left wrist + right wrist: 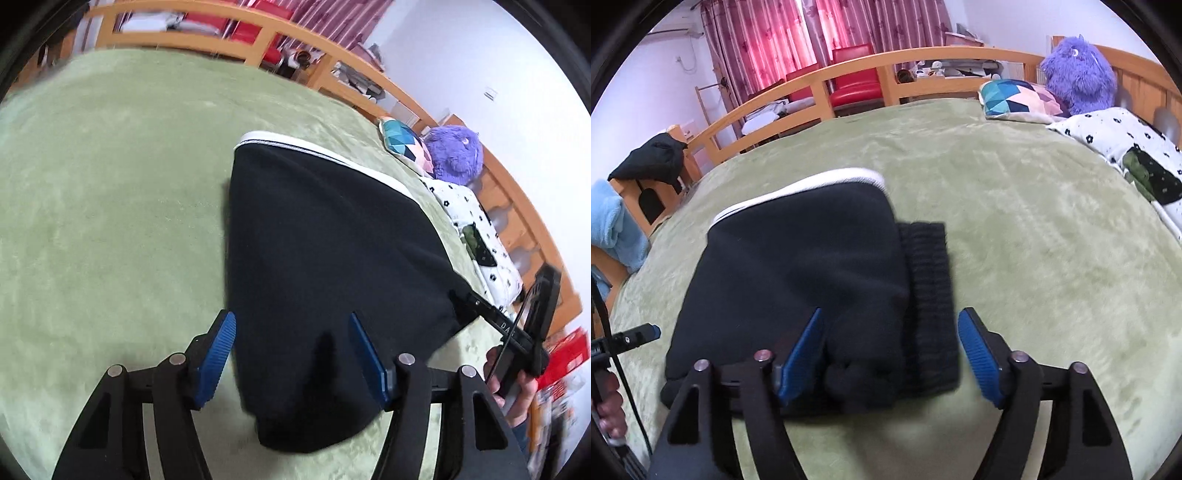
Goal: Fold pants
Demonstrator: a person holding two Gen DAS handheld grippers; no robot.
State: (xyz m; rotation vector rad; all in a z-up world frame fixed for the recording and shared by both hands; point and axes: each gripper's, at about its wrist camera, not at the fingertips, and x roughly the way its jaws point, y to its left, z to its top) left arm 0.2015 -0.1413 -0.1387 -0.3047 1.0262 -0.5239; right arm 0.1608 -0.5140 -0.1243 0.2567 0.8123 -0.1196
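- The pants (798,280) lie as one folded black bundle on the green blanket (1015,240), white waistband (812,184) at the far edge.
- Left gripper (291,354): jaws released, straddling the bundle's near edge without pressing it.
- Right gripper (890,354): jaws released over the ribbed cuff (931,295).
- Recommended: flatten the near edge evenly and keep the layers aligned before any further fold.
- Count: one pair of pants, two grippers, two pillows (1019,98), one purple plush (1078,74) beyond the pants.

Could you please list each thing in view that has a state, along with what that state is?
pants: folded, lying flat on the green blanket
left hand-held gripper: open, straddling the pants' edge
right hand-held gripper: open, over the pants' near edge
curtains: drawn shut
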